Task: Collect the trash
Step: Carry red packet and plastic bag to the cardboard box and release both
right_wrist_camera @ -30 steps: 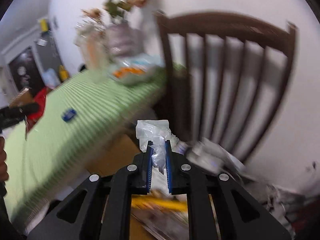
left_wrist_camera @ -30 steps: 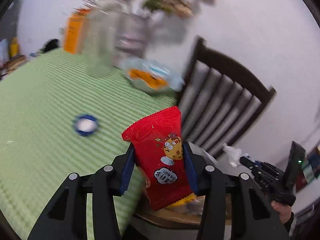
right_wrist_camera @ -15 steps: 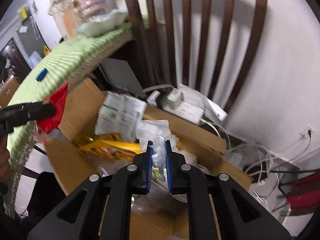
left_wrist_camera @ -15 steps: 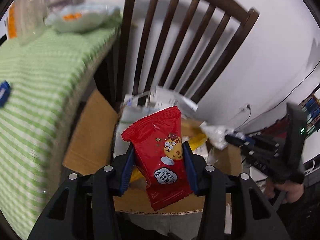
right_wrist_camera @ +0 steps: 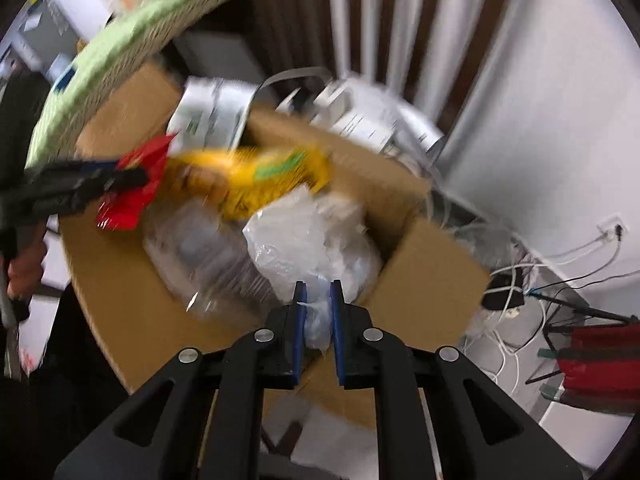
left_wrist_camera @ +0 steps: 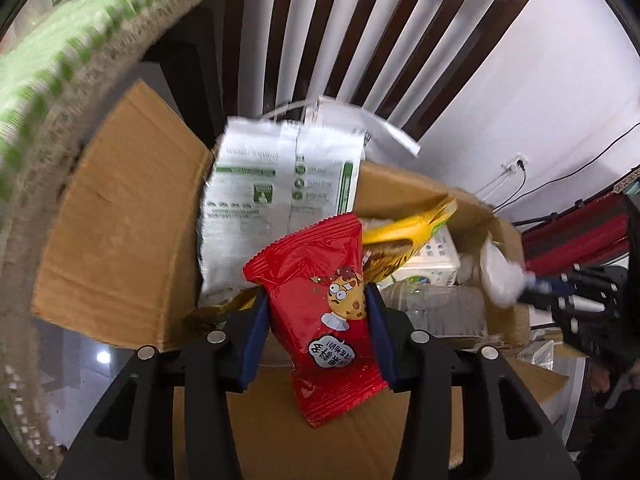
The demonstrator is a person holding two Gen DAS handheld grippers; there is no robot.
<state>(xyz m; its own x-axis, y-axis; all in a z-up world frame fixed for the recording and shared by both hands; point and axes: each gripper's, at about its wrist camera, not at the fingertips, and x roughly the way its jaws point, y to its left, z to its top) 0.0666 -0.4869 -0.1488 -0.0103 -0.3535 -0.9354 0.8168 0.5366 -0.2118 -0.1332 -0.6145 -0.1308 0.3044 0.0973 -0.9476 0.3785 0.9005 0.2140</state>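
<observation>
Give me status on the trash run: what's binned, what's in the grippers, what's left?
Done: the cardboard box already holds a yellow wrapper, a white printed bag and clear plastic. In hand: the left gripper clamps a red snack packet over the box; the right gripper is opening around a clear plastic wad, also over the box. Left: drop both. Any trash remaining elsewhere is out of view.

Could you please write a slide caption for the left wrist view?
Left gripper holds a red snack packet above a cardboard box of trash.
</observation>
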